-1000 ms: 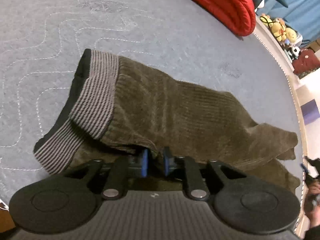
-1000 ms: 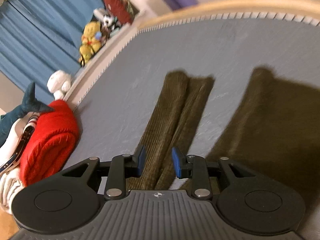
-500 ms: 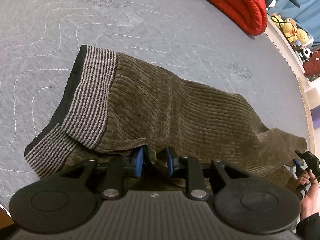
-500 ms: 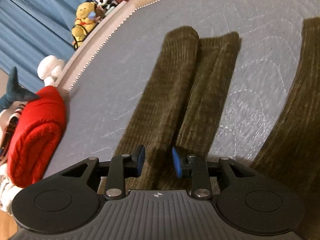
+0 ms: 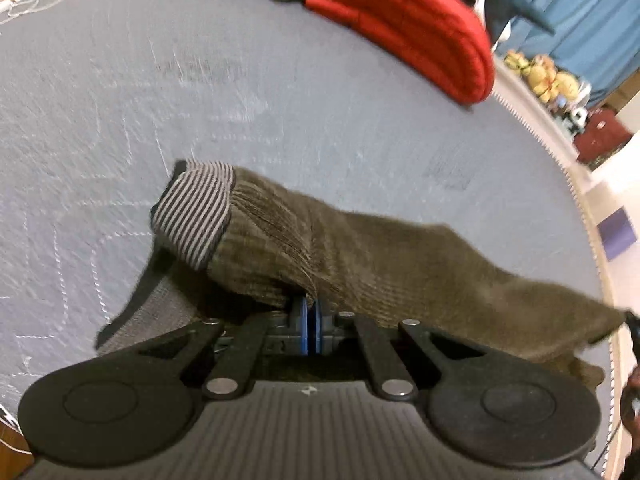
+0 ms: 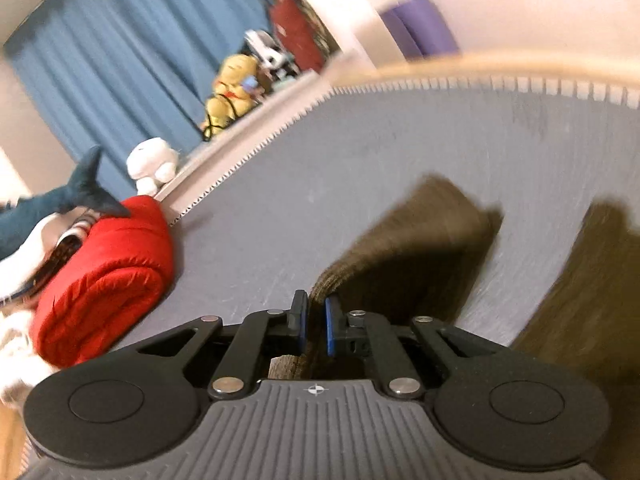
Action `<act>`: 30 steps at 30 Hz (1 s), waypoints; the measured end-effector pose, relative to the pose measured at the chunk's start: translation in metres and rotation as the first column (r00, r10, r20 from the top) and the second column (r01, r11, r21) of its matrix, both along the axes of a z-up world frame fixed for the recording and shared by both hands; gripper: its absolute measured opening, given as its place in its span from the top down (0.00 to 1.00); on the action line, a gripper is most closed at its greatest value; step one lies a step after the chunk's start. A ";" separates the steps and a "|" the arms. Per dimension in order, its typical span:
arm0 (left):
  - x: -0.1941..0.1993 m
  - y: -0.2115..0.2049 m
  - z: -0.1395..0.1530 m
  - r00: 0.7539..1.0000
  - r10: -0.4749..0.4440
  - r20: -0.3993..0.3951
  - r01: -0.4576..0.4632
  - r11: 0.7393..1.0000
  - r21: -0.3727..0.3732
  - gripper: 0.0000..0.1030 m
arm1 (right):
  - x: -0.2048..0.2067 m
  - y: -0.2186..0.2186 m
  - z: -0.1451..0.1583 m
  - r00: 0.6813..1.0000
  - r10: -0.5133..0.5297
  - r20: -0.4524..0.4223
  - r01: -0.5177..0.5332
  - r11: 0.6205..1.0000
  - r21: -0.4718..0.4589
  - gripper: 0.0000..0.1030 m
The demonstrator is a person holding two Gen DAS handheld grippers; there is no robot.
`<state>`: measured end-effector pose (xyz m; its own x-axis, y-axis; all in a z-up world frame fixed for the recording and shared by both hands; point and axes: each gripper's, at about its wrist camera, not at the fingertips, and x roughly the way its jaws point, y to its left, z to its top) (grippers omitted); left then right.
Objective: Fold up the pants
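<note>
While pants [image 5: 360,248] drape ahead, both jaws clamped on fabric: left waist side, right leg.

Bare grey mattress [image 5: 280,100] open left of and beyond the pants [image 5: 400,256], red blanket [image 5: 404,24] and plush toys [image 6: 232,88] crowding the far edge

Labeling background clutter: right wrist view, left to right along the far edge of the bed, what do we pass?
Shark plush tail → red folded blanket → white plush → yellow plush → dark red item → purple box. Blue curtain spans behind the first few, so it is left out of the order.
</note>
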<state>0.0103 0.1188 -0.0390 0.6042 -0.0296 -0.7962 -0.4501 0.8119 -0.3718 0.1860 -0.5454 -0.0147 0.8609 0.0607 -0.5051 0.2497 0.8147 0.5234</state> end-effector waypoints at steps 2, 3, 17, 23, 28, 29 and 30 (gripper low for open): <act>-0.012 0.005 0.004 1.000 0.003 0.006 -0.003 1.000 -0.020 0.97 | -0.025 0.003 0.021 1.000 -0.014 -0.027 0.014 0.999 -0.034 0.93; -0.018 0.007 0.006 1.000 0.001 0.005 -0.001 1.000 -0.027 0.97 | -0.038 0.004 0.027 0.998 -0.027 -0.050 0.025 0.999 -0.044 0.93; -0.039 0.047 -0.009 0.985 0.106 -0.140 -0.112 0.993 -0.042 0.46 | -0.169 -0.029 -0.052 0.923 -0.149 -0.356 0.217 0.963 0.160 0.72; -0.038 0.068 0.003 0.971 0.225 -0.084 -0.225 0.974 -0.002 0.43 | -0.153 -0.086 -0.052 0.920 -0.281 -0.273 0.345 0.911 0.224 0.50; -0.025 0.063 0.001 0.973 0.212 -0.095 -0.215 0.976 -0.017 0.43 | -0.127 -0.108 -0.085 0.919 -0.222 -0.325 0.338 0.870 0.359 0.49; -0.023 0.061 0.000 0.973 0.209 -0.097 -0.212 0.977 -0.021 0.43 | -0.129 -0.106 -0.087 0.919 -0.220 -0.327 0.333 0.876 0.349 0.49; -0.020 0.059 -0.001 0.973 0.207 -0.098 -0.210 0.977 -0.021 0.42 | -0.127 -0.105 -0.085 0.922 -0.224 -0.317 0.331 0.880 0.341 0.50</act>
